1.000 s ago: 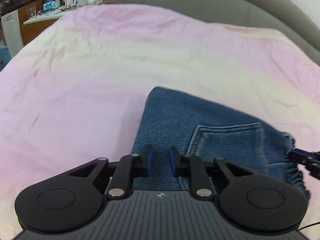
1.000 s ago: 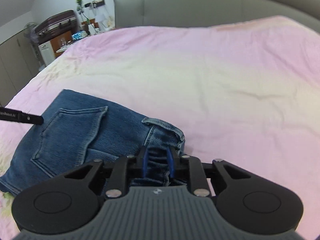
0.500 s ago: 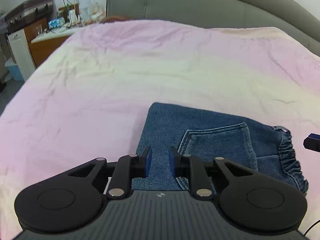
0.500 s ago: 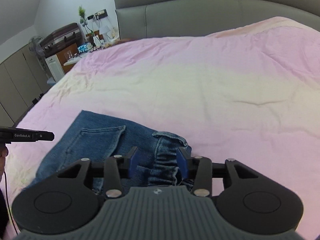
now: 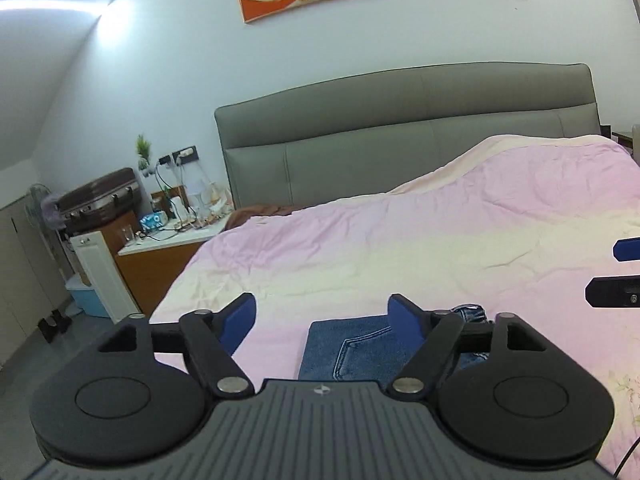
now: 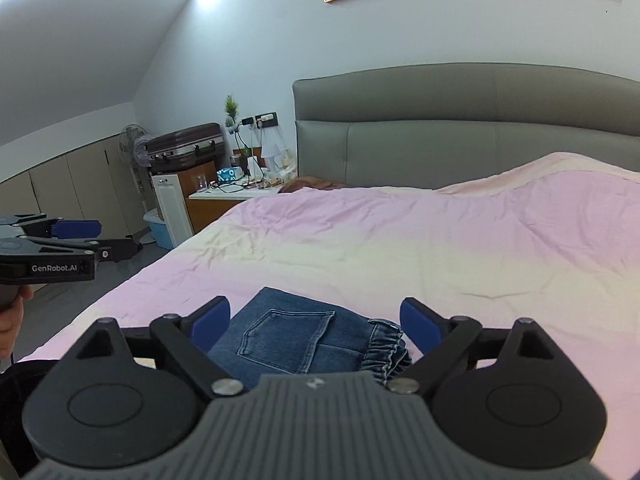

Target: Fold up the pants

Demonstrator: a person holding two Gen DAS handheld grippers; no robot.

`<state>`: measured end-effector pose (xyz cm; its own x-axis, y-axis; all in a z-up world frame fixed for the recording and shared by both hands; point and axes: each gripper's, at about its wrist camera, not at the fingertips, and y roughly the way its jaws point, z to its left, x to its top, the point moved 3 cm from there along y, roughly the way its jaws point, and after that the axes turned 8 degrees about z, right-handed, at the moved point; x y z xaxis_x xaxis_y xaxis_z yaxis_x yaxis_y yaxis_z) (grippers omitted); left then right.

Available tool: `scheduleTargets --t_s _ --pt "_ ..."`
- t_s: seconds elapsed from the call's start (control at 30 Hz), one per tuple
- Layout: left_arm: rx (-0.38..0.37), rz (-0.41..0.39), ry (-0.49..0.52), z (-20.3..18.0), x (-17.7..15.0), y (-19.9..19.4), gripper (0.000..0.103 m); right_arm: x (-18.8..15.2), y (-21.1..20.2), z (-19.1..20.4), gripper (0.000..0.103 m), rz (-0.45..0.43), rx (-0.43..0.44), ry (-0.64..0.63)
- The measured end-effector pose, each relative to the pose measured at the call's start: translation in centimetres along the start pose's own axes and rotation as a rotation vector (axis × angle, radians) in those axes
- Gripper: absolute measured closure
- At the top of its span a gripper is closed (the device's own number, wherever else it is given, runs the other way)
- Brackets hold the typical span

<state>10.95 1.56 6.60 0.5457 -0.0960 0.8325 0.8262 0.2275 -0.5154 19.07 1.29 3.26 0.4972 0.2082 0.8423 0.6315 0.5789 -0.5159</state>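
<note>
The blue denim pants [image 6: 304, 340] lie folded into a small rectangle on the pink bedsheet [image 6: 440, 248], back pocket up, elastic waistband on the right. They also show in the left wrist view [image 5: 348, 348]. My right gripper [image 6: 316, 318] is open and empty, raised above and behind the pants. My left gripper [image 5: 322, 314] is open and empty, raised above the pants' left edge. The left gripper also shows in the right wrist view [image 6: 76, 230], and the right gripper's fingertips [image 5: 628, 248] in the left wrist view.
A grey padded headboard [image 6: 460, 132] stands at the far end of the bed. A nightstand [image 6: 224, 200] with clutter, a white unit [image 6: 172, 208], a suitcase [image 6: 184, 148] and a fan stand to the bed's left. Floor lies beyond the bed's left edge.
Both grippers opened wide, let go of the pants, and lifted up and back, so the views now tilt up to the headboard and wall.
</note>
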Motion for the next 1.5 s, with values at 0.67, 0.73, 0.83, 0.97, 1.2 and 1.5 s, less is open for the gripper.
scheduleTargets --t_s 0.67,0.73,0.83,0.97,1.2,1.5 --pt "0.090 0.168 -0.196 -6.4 -13.8 -3.9 0.006 -14.7 -6.7 2.9 0.007 -0.008 -0.144 -0.015" --pt "0.075 0.203 -0.209 -6.6 -14.6 -3.8 0.006 -15.6 -6.4 2.8 0.007 0.004 -0.145 -0.027" --pt "0.072 0.224 -0.193 -7.4 -15.4 -4.3 0.006 -16.1 -6.1 2.6 0.005 0.007 -0.158 -0.031" --pt "0.053 0.237 -0.187 -8.1 -15.2 -4.5 0.006 -15.9 -6.4 2.2 0.005 -0.004 -0.158 -0.011" --pt "0.051 0.223 -0.182 -8.7 -14.6 -4.8 0.006 -15.7 -7.1 2.3 0.005 -0.021 -0.155 -0.014" --pt "0.052 0.218 -0.175 -8.6 -14.5 -5.1 0.006 -15.7 -7.5 2.0 0.005 -0.030 -0.148 -0.002"
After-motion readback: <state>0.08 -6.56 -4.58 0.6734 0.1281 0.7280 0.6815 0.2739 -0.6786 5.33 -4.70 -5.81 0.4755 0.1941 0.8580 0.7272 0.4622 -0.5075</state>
